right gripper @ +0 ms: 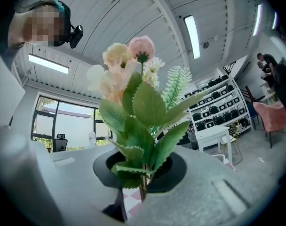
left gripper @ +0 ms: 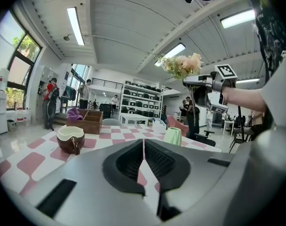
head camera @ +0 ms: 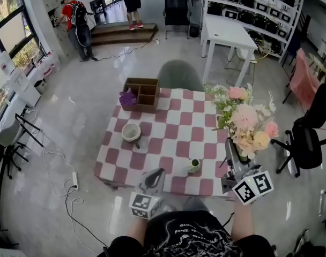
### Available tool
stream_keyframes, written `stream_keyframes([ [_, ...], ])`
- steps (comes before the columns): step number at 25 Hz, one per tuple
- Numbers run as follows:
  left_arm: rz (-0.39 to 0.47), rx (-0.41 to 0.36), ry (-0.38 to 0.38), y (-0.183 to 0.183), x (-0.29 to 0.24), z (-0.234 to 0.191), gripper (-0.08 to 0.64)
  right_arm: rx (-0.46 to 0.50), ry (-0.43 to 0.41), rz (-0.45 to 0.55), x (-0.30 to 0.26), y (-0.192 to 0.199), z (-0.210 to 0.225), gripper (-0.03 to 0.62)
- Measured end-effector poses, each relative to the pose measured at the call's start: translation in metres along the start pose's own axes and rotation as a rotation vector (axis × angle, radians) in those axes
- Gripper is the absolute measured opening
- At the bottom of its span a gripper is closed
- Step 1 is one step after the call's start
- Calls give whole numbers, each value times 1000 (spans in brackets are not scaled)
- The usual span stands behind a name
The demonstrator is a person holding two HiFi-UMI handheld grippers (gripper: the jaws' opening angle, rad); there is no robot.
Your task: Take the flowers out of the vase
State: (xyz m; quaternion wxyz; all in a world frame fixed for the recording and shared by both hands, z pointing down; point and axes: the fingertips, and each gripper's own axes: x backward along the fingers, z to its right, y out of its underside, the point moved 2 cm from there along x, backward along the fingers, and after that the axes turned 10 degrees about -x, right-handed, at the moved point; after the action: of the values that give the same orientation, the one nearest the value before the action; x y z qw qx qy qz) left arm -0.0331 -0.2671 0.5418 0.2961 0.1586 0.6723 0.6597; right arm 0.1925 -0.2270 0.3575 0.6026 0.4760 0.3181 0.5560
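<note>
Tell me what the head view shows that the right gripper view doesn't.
Only the head view: the green vase, brown cup, wooden box and left gripper. Only the right gripper view: the stems pinched between its jaws. Both: the flowers and the right gripper.

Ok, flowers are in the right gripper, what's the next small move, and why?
Probably lower the flowers onto the bare table and let go: the right gripper is shut on their stems, and they hang clear of the green vase.
</note>
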Motion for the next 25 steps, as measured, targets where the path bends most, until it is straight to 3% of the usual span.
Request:
stream_keyframes([
  [11,-30,0,47,4,-20,11,20,-112,145,-126,22,43,51,54],
  [15,-34,-1,51,4,-24,11,20,-170,170,-142,26,55,64,54],
  [25,-43,10,50,4,-34,10,20,-262,195,-303,32,100,86,54],
])
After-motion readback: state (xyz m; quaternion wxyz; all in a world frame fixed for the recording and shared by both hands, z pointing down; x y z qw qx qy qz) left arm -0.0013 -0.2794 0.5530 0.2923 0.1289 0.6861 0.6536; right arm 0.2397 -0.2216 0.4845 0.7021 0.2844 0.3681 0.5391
